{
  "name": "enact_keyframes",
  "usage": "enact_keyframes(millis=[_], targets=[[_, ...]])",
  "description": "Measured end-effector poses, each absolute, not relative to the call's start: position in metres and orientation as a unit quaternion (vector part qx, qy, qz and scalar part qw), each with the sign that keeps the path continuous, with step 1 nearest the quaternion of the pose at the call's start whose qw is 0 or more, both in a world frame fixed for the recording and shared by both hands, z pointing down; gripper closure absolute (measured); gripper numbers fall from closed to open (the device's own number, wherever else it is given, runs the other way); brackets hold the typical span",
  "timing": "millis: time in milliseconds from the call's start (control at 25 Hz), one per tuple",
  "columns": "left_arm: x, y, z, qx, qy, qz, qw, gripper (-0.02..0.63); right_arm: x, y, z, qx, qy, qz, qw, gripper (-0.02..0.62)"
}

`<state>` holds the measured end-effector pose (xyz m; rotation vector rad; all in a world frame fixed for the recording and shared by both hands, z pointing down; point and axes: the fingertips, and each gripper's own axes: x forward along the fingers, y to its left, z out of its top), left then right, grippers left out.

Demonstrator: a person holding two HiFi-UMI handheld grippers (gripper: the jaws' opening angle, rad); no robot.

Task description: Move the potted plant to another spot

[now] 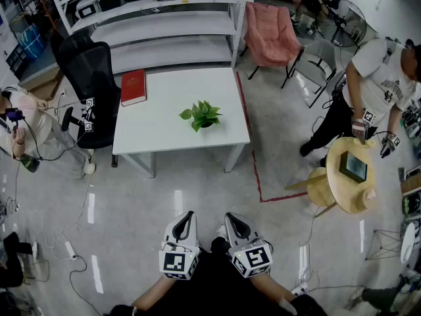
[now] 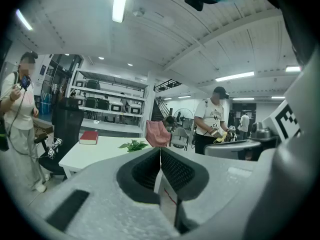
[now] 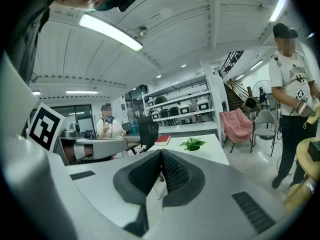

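Observation:
A small green potted plant (image 1: 201,115) stands near the middle of a white table (image 1: 164,130), right of centre. The left gripper view shows the plant (image 2: 134,145) small and far off, and so does the right gripper view, plant (image 3: 192,144). Both grippers are held low and close to my body, well short of the table. My left gripper (image 1: 187,217) is shut, its jaws meeting with nothing between them. My right gripper (image 1: 233,220) is shut too and holds nothing.
A red book (image 1: 133,87) lies on the table's back left corner. A black office chair (image 1: 92,78) stands left of the table, a pink chair (image 1: 271,35) behind right, shelving (image 1: 164,18) behind. A person (image 1: 371,91) stands at a round wooden table (image 1: 352,175) on the right. Cables cross the floor at left.

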<state>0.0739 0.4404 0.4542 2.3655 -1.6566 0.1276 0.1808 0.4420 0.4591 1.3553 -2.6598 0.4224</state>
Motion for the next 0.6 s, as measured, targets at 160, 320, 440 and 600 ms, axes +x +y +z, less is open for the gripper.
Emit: enact_keyframes(millis=[160, 320, 440, 600], targets=[[0.081, 0.440, 0.452, 0.813, -0.568, 0.042, 0.119, 0.588, 0.188, 0.441, 0.458, 0.447, -0.881, 0.138, 0.065, 0.583], [0.088, 0.437, 0.452, 0.811, -0.571, 0.044, 0.119, 0.588, 0.194, 0.438, 0.459, 0.441, -0.884, 0.141, 0.067, 0.583], [0.095, 0.436, 0.453, 0.808, -0.575, 0.046, 0.119, 0.588, 0.197, 0.437, 0.459, 0.430, -0.889, 0.143, 0.065, 0.583], [0.103, 0.432, 0.453, 0.801, -0.585, 0.049, 0.122, 0.588, 0.204, 0.432, 0.454, 0.420, -0.895, 0.142, 0.051, 0.583]])
